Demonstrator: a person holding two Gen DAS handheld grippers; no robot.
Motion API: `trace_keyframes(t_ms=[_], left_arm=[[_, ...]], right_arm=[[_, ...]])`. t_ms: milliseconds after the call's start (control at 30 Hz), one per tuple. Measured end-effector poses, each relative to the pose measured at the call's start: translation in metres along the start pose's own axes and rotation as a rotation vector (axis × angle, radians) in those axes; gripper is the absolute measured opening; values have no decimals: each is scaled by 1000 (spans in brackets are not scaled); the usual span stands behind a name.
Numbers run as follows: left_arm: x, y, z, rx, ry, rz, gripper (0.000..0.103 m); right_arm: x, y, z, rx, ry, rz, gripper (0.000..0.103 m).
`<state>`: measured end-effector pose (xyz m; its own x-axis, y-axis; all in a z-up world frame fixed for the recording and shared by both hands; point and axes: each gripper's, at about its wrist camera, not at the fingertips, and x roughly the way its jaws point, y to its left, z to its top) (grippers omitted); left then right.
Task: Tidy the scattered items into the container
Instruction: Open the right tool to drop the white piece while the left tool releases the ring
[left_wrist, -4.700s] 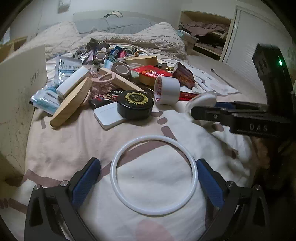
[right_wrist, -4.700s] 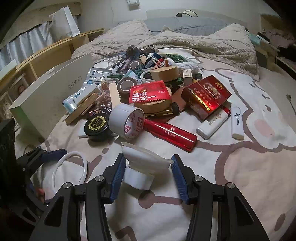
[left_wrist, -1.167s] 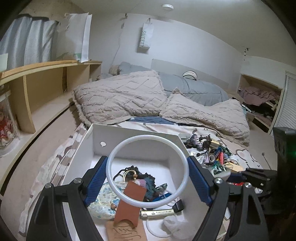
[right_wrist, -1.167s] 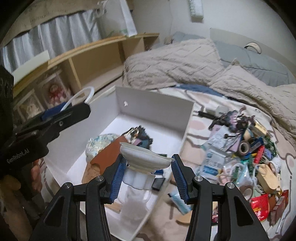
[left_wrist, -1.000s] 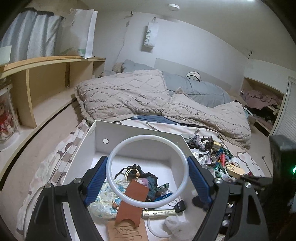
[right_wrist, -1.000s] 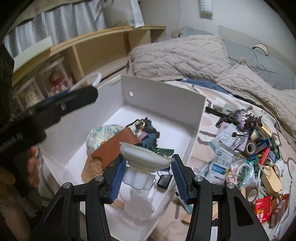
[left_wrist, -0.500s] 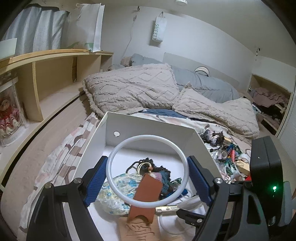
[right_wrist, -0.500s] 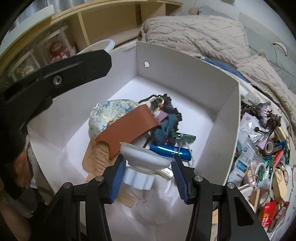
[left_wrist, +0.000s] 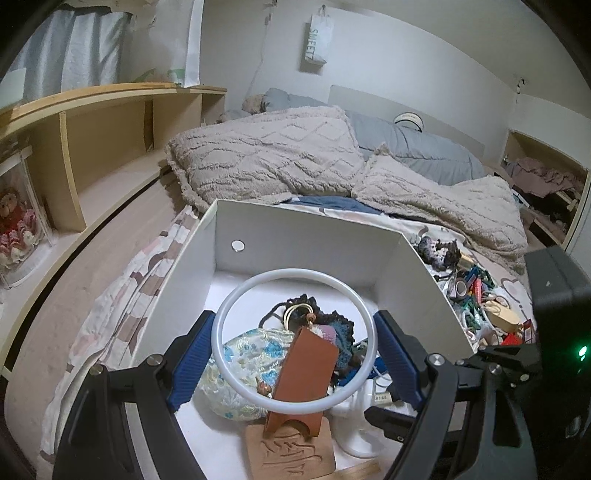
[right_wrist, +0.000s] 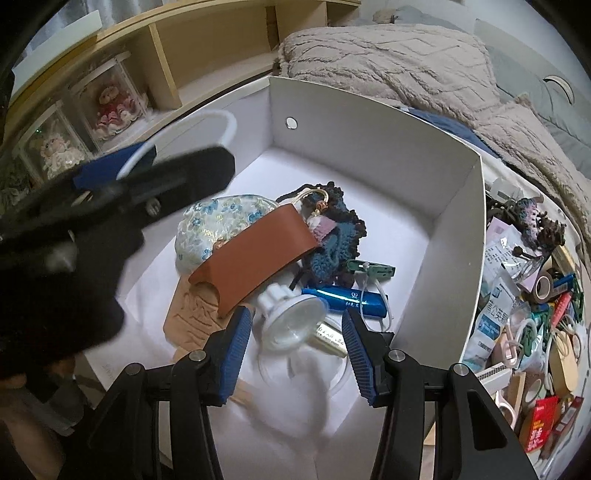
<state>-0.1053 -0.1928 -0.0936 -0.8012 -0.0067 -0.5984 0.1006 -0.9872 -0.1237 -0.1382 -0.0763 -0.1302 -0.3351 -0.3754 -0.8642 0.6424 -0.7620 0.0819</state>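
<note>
The white box (left_wrist: 306, 236) (right_wrist: 373, 122) sits on the bed and holds several items. My left gripper (left_wrist: 295, 343) is shut on a white ring (left_wrist: 236, 295), held above the box; the ring shows in the right wrist view (right_wrist: 218, 122). My right gripper (right_wrist: 295, 332) is open over the box's near end. The white suction-cup piece (right_wrist: 291, 317) has dropped out of it and lies tilted among the items below. Inside are a brown leather case (right_wrist: 255, 254), a floral pouch (right_wrist: 207, 221), a blue tube (right_wrist: 343, 297) and a dark crochet piece (right_wrist: 332, 236).
A pile of scattered items (right_wrist: 532, 314) lies on the bed to the right of the box, also in the left wrist view (left_wrist: 476, 295). Knitted blankets (left_wrist: 280, 158) lie beyond the box. Wooden shelves (left_wrist: 92, 140) with dolls stand at the left.
My right gripper has opened and let go of the white suction-cup piece, which fell into the box. My left gripper still holds the ring and has lowered slightly over the box.
</note>
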Motion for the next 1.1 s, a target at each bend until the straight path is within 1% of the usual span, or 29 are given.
trace_keyframes(t_ms=[267,567,667,900,1000,1100], left_arm=[[1,-1,-1,10,10,-6,85],[7,-7,-11,50,85,-41,85],[10,-9,-15,51,114,-64,85],[10,-16,-18,104,138,-68,85],[10,-16,-18,97,148,-92,85],[9,-16,-17,105,153,-89,85]], right_arm=[[-3,-2,-5,4,-10,0,52],[-17,-1,-22,-4,-46,-10,52],[-19,-2,-25,-4,-49,-18,52],[-24,-4,-30,5,-60,-26,52],[-25,-5,-31,11,-65,-25,52],[-25,-3,-32,12,-69,-27,52]])
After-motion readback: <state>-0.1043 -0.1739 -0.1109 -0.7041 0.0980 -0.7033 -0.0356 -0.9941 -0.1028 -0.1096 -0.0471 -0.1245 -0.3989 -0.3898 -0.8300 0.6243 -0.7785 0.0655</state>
